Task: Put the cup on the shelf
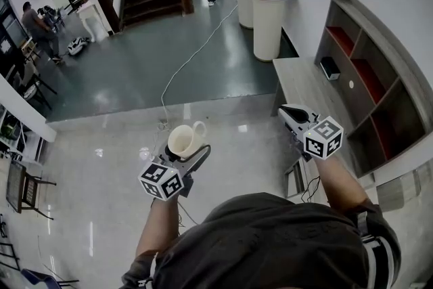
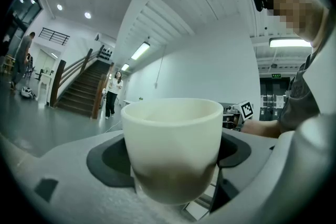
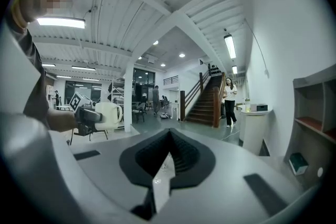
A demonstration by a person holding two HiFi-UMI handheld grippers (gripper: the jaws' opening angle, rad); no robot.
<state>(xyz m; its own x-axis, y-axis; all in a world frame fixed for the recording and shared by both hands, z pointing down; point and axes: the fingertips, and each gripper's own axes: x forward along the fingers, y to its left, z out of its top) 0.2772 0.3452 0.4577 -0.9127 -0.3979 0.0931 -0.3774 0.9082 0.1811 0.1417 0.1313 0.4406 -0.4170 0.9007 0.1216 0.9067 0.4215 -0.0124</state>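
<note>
Squarely between left fingers (image 2: pixel 236 149): cup (image 2: pixel 173 144).

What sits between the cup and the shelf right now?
In the head view: bare floor, then the right hand-held gripper and a low wooden bench.

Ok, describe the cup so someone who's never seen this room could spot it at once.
Start at the wooden shelf unit on the right and look left across the floor to the person's grippers. The left gripper holds the cup upright: cream-white, with a handle, while the right gripper is shut and empty.
</note>
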